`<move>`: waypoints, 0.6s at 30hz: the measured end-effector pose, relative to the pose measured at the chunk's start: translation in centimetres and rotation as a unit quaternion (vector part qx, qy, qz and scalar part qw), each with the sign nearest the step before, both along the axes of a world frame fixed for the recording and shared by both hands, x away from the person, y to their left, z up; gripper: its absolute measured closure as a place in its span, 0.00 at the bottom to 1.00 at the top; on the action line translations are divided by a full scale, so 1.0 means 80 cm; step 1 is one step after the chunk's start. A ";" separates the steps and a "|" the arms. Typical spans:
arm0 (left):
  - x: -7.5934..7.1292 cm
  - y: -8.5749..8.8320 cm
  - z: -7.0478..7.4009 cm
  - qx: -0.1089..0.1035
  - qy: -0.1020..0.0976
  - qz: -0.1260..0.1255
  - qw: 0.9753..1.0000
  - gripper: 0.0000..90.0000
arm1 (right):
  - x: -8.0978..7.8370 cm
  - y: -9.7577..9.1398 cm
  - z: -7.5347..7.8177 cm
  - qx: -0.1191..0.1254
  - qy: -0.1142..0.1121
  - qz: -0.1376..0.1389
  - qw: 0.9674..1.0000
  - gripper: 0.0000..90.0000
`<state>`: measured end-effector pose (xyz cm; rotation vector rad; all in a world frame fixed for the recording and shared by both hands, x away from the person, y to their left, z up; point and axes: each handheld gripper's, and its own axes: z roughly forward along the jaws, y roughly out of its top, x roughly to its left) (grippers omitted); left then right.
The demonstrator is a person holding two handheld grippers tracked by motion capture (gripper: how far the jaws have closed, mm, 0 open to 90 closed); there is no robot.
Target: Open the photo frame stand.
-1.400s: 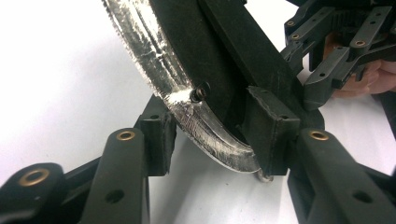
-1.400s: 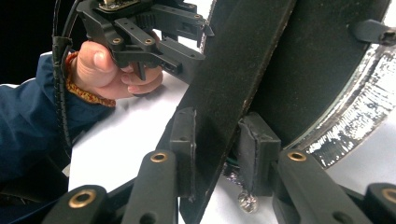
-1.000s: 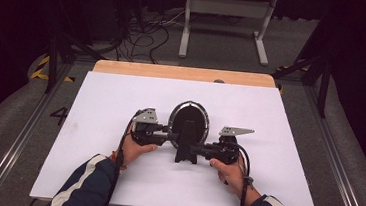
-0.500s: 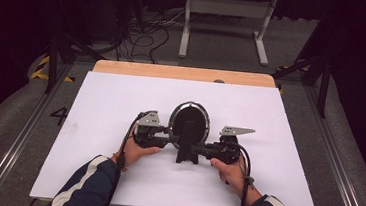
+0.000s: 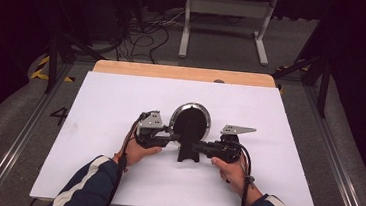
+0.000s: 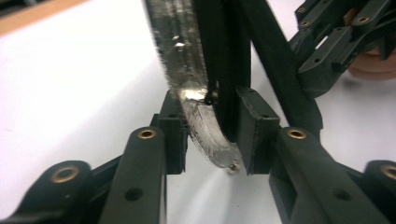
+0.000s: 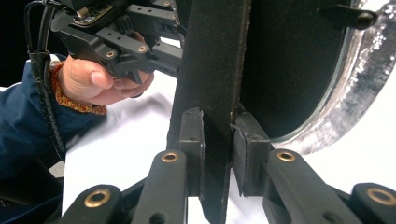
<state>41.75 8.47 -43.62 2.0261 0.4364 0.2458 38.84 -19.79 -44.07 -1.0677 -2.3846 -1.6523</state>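
Two grippers: left gripper [image 5: 168,138] clamped the round mirror's [image 5: 190,119] silvery rim, right gripper [image 5: 198,147] pinched its black stand [image 5: 188,148].
Mirror: stood mid-table.
Surface: white table [image 5: 100,106], wooden far edge.
Room: dark, floor cables [image 5: 144,32].

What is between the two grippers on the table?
In the high view, a round mirror stands between the left gripper and the right gripper. The left one clamps its silver rim, the right one its black stand.
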 end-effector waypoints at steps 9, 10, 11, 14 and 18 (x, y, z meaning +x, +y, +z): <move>-0.003 -0.002 0.002 0.011 -0.023 0.011 1.000 0.79 | -0.001 0.000 0.006 0.000 -0.008 0.002 1.000 0.85; -0.003 -0.002 0.002 0.014 -0.025 0.013 1.000 0.79 | -0.001 0.000 0.006 0.000 -0.008 0.001 1.000 0.85; -0.004 -0.002 0.002 0.014 -0.026 0.014 0.999 0.79 | -0.002 0.001 0.006 -0.001 -0.008 0.001 1.000 0.85; -0.003 -0.002 0.002 0.016 -0.030 0.014 0.999 0.79 | -0.001 0.001 0.006 0.001 -0.008 0.003 1.000 0.85; -0.003 -0.002 0.002 0.021 -0.040 0.020 0.999 0.79 | -0.001 0.001 0.007 0.000 -0.011 0.004 1.000 0.85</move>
